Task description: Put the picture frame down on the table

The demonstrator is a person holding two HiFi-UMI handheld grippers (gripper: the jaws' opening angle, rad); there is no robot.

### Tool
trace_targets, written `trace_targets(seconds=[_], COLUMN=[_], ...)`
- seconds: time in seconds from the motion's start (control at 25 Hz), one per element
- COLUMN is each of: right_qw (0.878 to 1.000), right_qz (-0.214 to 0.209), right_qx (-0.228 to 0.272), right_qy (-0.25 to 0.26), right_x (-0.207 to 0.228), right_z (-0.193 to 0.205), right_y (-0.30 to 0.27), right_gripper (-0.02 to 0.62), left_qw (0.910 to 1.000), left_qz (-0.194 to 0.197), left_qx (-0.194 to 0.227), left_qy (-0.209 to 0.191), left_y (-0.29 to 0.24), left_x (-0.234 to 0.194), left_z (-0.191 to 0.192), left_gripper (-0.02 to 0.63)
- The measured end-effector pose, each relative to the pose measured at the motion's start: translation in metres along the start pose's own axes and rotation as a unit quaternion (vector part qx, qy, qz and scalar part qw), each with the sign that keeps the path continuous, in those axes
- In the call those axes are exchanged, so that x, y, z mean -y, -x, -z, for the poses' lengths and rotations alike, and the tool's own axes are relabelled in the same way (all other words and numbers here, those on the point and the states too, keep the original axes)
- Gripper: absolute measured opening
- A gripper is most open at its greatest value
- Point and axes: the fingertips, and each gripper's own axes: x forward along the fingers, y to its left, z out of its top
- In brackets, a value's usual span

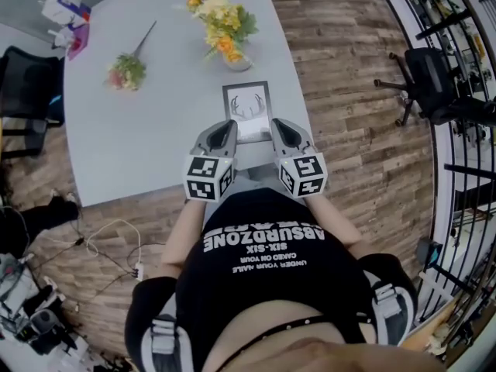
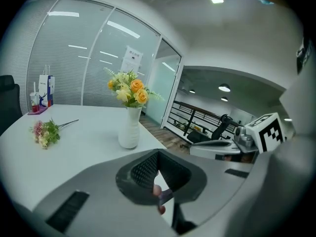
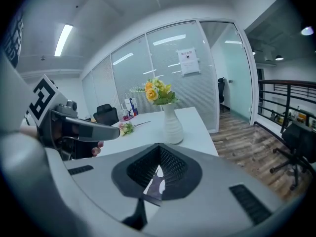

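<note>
Left tongs [image 1: 229, 127] and right tongs [image 1: 277, 125] clamp tight on the picture frame [image 1: 248, 105].

Ahead of left claw [image 1: 226, 128] and right claw [image 1: 280, 125]: picture frame [image 1: 248, 107], then flower vase [image 1: 235, 59]. Left of left claw: open counter [image 1: 132, 146]; flower sprig [image 1: 126, 71] well beyond. Right of right claw: counter edge.

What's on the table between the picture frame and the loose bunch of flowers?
Nothing: the head view shows bare table between the picture frame and the bunch of flowers.
</note>
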Motion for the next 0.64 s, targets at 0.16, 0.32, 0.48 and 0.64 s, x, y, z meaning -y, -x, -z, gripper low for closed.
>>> trace_targets(seconds=[0.16,0.32,0.48,0.64], right_qw=[1.000,1.000,1.000,1.000], right_qz=[0.001,0.004,0.000,-0.002], right_qx=[-0.004,-0.013,-0.014,-0.016], right_qy=[0.003,0.006,0.005,0.003], right_x=[-0.001,-0.001,-0.001,0.000], right_z=[0.003,0.008,0.010,0.011], right_y=[0.002,0.003,0.003,0.000], right_gripper=[0.015,0.015,0.015,0.015], left_qw=[0.9999,1.0000,0.9999,0.9998], left_qz=[-0.002,-0.004,-0.004,-0.005], left_qx=[-0.007,-0.008,-0.014,-0.020], left_qy=[-0.007,-0.004,-0.004,0.000], left_y=[0.001,0.001,-0.001,-0.005], left_x=[0.001,0.002,0.003,0.001], left_z=[0.005,0.009,0.013,0.016], left_gripper=[0.015,0.015,0.015,0.015])
